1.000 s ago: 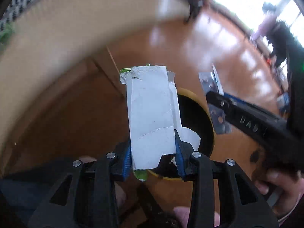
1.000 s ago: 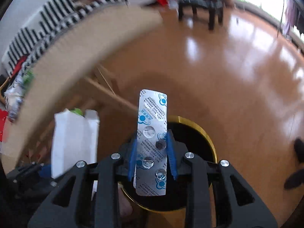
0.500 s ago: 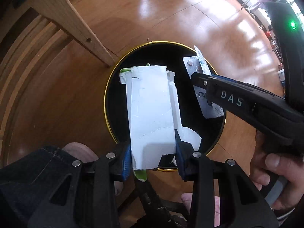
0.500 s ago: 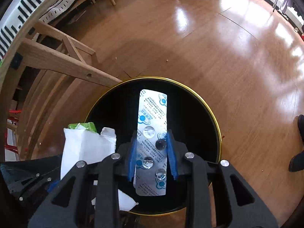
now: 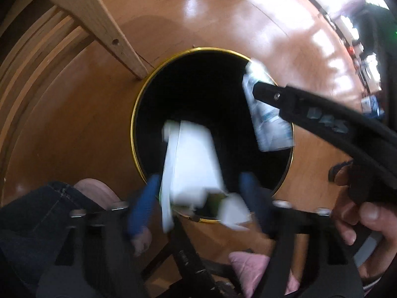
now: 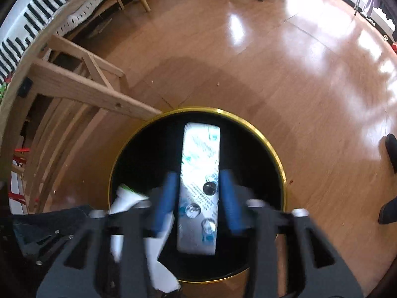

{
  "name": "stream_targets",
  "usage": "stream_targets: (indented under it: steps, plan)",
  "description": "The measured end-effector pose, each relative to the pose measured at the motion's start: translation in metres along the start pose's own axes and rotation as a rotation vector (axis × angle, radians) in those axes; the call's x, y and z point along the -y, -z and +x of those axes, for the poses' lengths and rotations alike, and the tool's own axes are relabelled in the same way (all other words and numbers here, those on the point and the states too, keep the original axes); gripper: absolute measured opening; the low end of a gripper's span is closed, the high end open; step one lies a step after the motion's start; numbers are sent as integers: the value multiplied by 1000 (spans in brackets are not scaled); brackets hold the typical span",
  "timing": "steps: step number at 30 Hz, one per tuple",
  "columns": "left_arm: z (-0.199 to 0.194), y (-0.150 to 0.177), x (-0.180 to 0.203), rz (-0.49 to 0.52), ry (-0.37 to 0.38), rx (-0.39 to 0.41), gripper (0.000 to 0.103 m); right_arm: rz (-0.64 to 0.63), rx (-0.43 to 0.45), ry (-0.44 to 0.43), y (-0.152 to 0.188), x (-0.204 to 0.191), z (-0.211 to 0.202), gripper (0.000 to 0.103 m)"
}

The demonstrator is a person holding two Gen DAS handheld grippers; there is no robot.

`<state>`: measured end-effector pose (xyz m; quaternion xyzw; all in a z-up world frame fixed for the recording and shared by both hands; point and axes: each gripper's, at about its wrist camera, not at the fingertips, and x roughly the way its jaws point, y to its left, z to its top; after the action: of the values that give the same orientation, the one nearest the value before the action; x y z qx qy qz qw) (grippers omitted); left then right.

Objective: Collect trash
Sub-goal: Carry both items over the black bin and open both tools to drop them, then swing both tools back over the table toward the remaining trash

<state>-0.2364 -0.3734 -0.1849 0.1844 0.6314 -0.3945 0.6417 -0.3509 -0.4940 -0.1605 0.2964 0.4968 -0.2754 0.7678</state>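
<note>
You're mid-dump: both sets of jaws are opening over the round black gold-rimmed bin (image 6: 278, 159). Left gripper (image 5: 198, 198) has let go of the white flattened cardboard carton (image 5: 193, 164), right gripper (image 6: 198, 196) of the silver foil blister strip (image 6: 199, 186); both sit loose between the pads, directly above the bin. Next, pull back and find more trash.

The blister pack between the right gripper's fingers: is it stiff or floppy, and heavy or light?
The blister pack looks fairly stiff: it stays flat and straight while the right gripper opens its jaws around it. It is probably light, being thin foil with several pockets pressed empty. It should drop into the black bin below.
</note>
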Motion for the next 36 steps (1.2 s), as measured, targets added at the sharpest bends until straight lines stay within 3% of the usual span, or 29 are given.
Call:
stream_targets:
  steps: [4, 8, 10, 13, 17, 20, 23, 26, 30, 32, 36]
  plan:
    - [-15, 0, -5, -26, -17, 69, 92, -3, 65, 33, -9, 2, -22, 87]
    - [-44, -3, -9, -69, -20, 128, 93, 7, 157, 99, -18, 4, -47, 96]
    - [-79, -3, -10, -74, 19, 201, 96, 22, 191, 120, -23, 5, -58, 96]
    - [-139, 0, -17, -49, -19, 311, 96, 25, 243, 121, -33, -4, -78, 96]
    - [-227, 10, -50, -54, -92, 496, 96, -42, 340, 28, -52, -55, -114, 96]
    - [-288, 24, -121, -176, -242, 620, 96, -193, 377, -66, -62, -127, -132, 96]
    - [-313, 41, -208, -384, -384, 618, 96, -339, 354, -124, -69, -199, -130, 96]
    - [-322, 60, -291, -597, -407, 575, 96, -445, 330, -169, -76, -272, -118, 96]
    - [-332, 73, -362, -805, -439, 568, 96, -495, 317, -199, -94, -349, -104, 96]
    - [-329, 64, -392, -888, -404, 540, 96, -489, 308, -201, -107, -377, -94, 96]
    - [-318, 43, -417, -935, -343, 528, 96, -465, 297, -186, -129, -430, -69, 96]
